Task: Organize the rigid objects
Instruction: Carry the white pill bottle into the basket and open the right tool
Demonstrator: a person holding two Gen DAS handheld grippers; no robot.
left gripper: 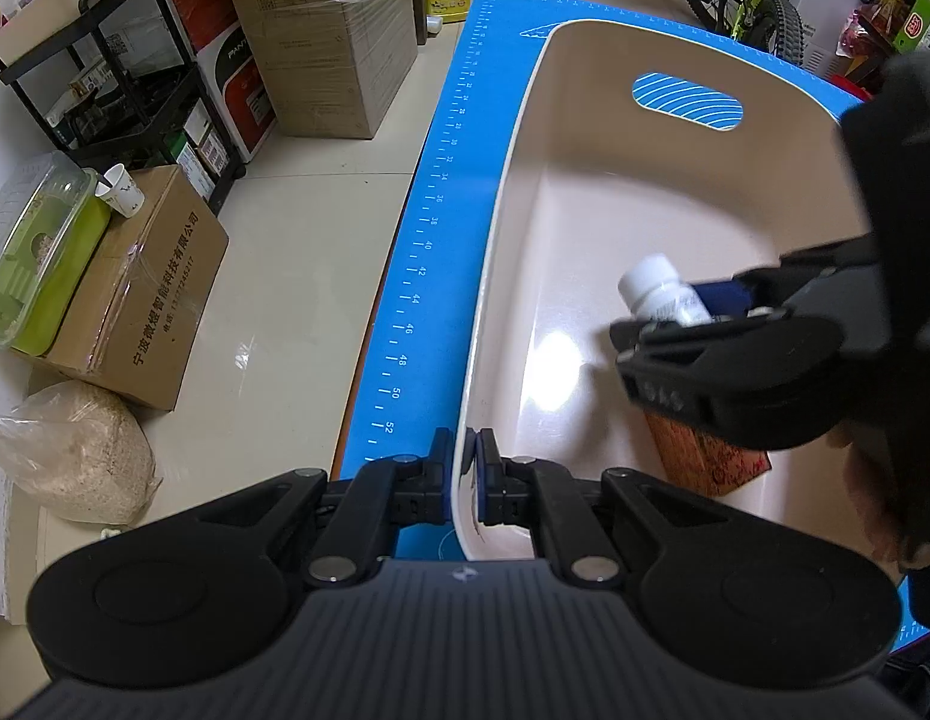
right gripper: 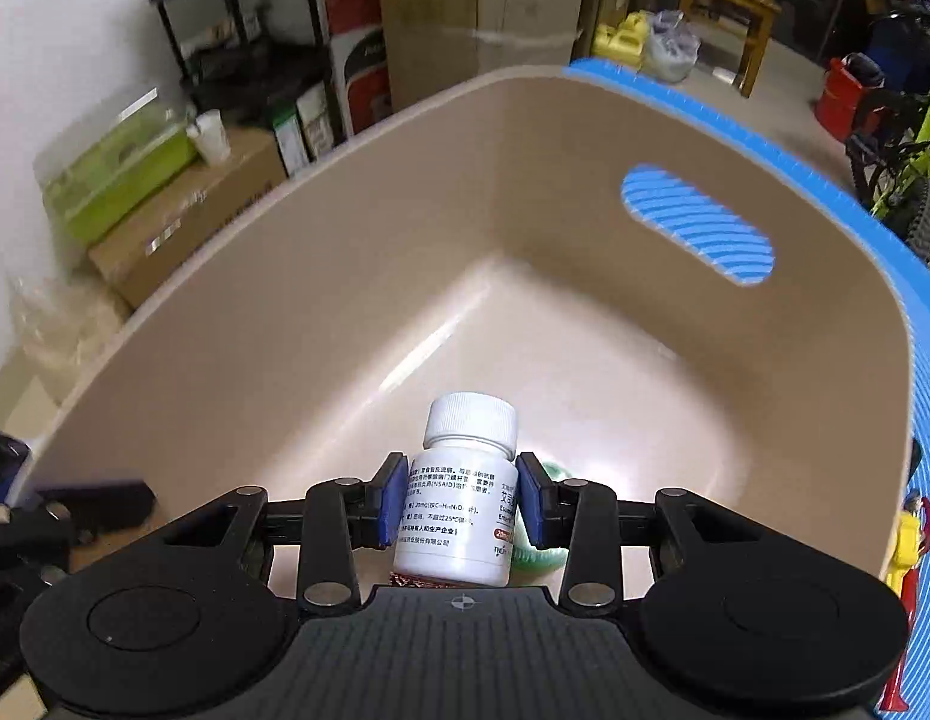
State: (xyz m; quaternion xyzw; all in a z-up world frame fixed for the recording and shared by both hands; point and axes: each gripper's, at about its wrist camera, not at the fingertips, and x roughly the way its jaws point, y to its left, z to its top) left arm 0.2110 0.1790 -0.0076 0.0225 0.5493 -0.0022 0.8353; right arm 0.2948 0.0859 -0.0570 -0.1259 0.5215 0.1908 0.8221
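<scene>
With our right gripper point(right gripper: 459, 501) we hold a white medicine bottle point(right gripper: 459, 510); the two blue pads point(right gripper: 390, 498) press on its left and right sides, so the jaws are closed only as far as the width of the bottle. The bottle has a ribbed white cap point(right gripper: 471, 417) and a label with printed text. It hangs over the inside of a beige plastic basin point(right gripper: 345, 276), near the side of the basin that is closest to the right wrist camera, and in the left wrist view it is above the shiny floor of the basin with the cap pointing to the far left wall.

Our left gripper point(left gripper: 464, 468) is closed on the near left rim of the basin point(left gripper: 495, 276); one pad is outside the wall and the other is inside.

Under the right gripper, a brown-red box point(left gripper: 699, 456) lies on the floor of the basin. Something green point(right gripper: 546, 540) is partly hidden behind the bottle, and we cannot tell what it is.

The basin stands on a blue mat point(left gripper: 441, 210) with a white ruler scale along its left edge.
</scene>
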